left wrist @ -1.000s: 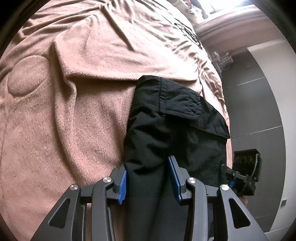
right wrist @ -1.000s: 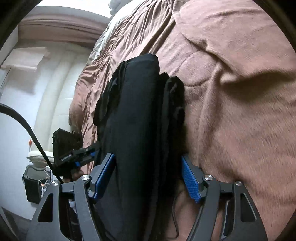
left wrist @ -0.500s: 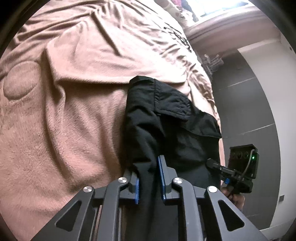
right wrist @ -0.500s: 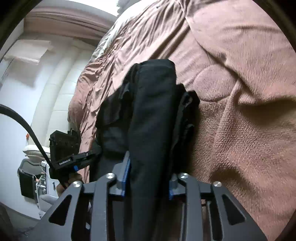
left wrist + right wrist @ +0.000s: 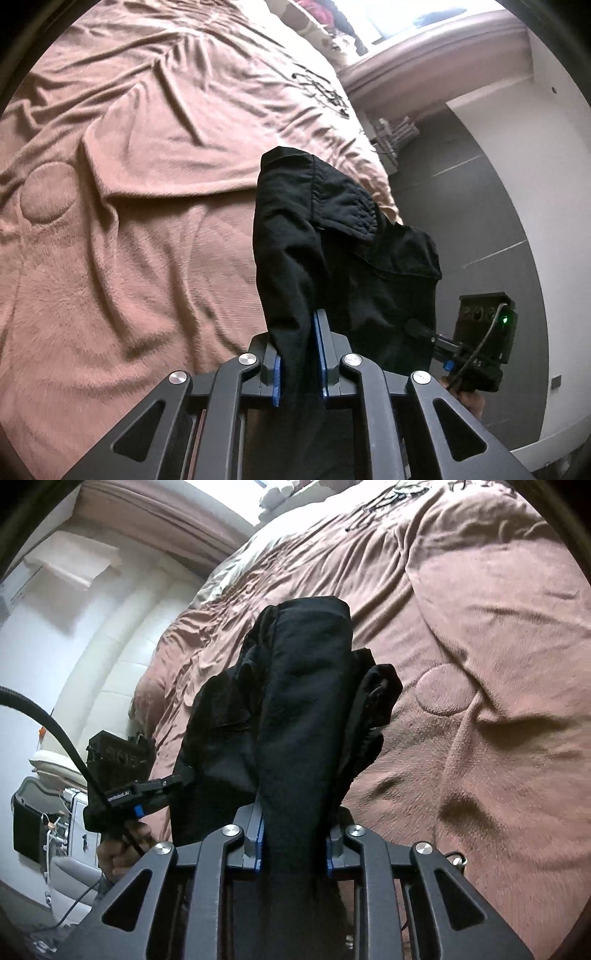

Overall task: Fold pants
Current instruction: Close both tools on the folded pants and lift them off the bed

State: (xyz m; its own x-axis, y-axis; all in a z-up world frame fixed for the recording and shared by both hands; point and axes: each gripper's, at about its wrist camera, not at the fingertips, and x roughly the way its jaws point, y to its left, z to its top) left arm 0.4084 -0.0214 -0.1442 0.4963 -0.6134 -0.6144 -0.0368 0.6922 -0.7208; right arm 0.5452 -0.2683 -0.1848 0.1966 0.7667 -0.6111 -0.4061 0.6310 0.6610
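My left gripper [image 5: 300, 354], low centre of its frame, is clamped on black cloth. My right gripper [image 5: 293, 843] is closing, pads pressing a thick fold at lower centre, and both point downward.

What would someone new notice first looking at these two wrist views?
First, the black pants bunched in the middle of both views, clamped in the left tongs and the right tongs, whose jaws are closing on the cloth. Behind them spreads a rumpled pinkish-brown blanket covering the bed.
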